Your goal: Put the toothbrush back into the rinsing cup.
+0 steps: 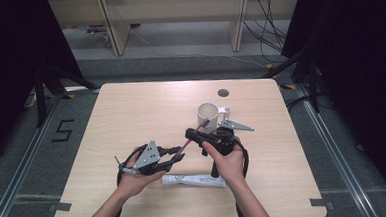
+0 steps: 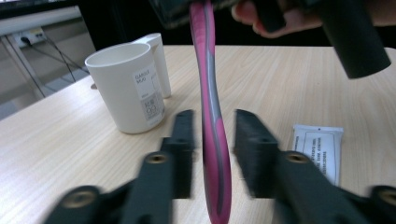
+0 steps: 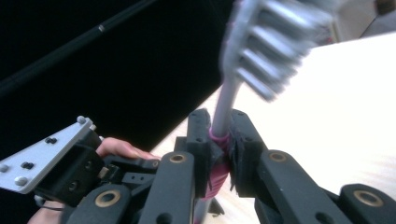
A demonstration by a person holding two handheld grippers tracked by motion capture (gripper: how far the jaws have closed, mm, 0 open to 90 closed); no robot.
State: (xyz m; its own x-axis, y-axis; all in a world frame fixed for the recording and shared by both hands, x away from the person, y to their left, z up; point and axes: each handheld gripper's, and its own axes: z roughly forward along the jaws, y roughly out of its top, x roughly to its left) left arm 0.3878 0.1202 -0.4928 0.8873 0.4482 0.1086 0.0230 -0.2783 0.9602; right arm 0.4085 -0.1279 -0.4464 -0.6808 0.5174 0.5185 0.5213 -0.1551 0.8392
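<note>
While the pink-and-grey plastic toothbrush (image 2: 211, 140) is hanging in the air between the two hands, above the pale wooden table (image 1: 131, 116), it is looking like a hand-over from one tool to the other. The right gripper (image 3: 219, 149) is clamping the brush just below its neck, pads pressing on the pink part of the handle, with the blurred grey bristle head (image 3: 275, 46) rising past the jaw tips. The left gripper (image 2: 212, 140) is standing with its jaws parted on either side of the lower handle; gaps are showing on both sides, so it is not pressing on the brush. By my reading, the right tool is taking the weight so that the left one can let go.

In the high view the long axis is running from the left gripper (image 1: 173, 154) up and to the right through the right gripper (image 1: 192, 134), with the head pointing toward the white plastic mug (image 1: 209, 116) standing upright just beyond it. That aim is suggesting the brush is meant for the mug.

Nearer the person, a white tube with printed text (image 1: 194, 180) is lying flat on the table, well clear of the brush and close to the right forearm (image 1: 245, 196).
</note>
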